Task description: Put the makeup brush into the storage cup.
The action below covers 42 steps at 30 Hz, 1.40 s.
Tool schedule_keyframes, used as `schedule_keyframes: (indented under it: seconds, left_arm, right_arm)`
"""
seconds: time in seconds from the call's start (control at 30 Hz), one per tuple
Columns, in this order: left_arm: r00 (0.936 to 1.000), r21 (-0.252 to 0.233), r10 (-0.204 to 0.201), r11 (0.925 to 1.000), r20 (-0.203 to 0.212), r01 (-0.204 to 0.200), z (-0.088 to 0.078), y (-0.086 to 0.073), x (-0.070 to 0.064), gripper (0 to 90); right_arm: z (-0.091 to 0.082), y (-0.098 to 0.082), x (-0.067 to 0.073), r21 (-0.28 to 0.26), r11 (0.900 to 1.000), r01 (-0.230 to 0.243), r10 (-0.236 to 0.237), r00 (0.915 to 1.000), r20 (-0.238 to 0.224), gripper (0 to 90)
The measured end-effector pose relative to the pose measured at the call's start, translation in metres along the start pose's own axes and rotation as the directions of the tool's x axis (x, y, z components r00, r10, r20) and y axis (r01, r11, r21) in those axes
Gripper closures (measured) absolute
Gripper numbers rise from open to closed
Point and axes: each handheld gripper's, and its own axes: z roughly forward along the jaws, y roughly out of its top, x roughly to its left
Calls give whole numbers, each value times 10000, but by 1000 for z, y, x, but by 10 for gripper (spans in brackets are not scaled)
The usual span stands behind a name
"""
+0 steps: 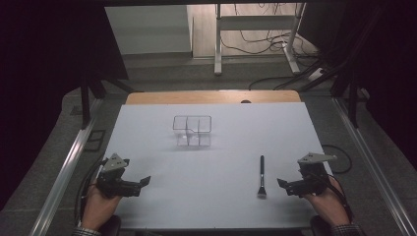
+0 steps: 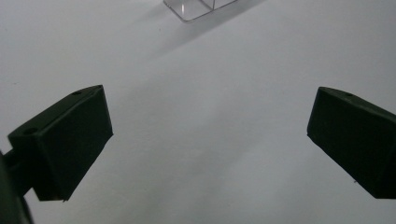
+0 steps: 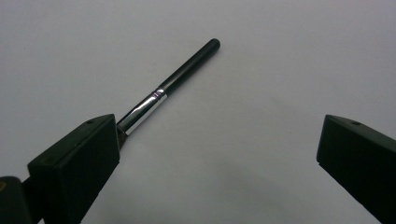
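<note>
A black-handled brush (image 1: pixel 261 176) with a silver ferrule lies flat on the white table, bristles toward the near edge. A clear four-compartment box (image 1: pixel 192 131) stands mid-table. My right gripper (image 1: pixel 284 186) rests open near the front right, a little to the right of the brush's bristle end. In the right gripper view the brush (image 3: pixel 180 78) runs up from behind the left jaw, and nothing sits between the jaws of the gripper (image 3: pixel 217 154). My left gripper (image 1: pixel 142 184) is open at the front left over bare table. Its view shows the gripper (image 2: pixel 210 135) empty, with the box's corner (image 2: pixel 198 7) at the top.
The white sheet (image 1: pixel 211 162) covers the table; a wooden strip (image 1: pixel 211 96) shows at its far edge. Metal rails (image 1: pixel 69 162) run along both sides. A white desk frame (image 1: pixel 255 37) and cables stand on the floor beyond.
</note>
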Motion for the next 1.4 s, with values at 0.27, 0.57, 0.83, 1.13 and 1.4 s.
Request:
schedule_keyframes:
  seconds: [0.27,0.57,0.83,1.13,1.4]
  left_arm:
    - [9999,-256,106,9996,-44,-107,0,-2,1,7]
    - [9989,-351,-361,9987,293,372,0,-1,4,8]
    - [9998,-236,-140,9996,107,143,0,0,2,7]
    - [10000,97,26,9999,-29,-26,2,-1,1,8]
    - [10000,104,3,9999,4,-3,3,-1,1,10]
  right_arm:
    - [1,1,1,67,9999,157,-157,9999,65,0]
    - [0,0,0,142,9999,-39,38,10000,50,0]
    - [2,1,1,400,9992,96,-99,9999,74,0]
    - [4,6,2,572,9983,124,-133,9998,146,0]
    - [4,11,1,619,9981,18,-26,9999,134,0]
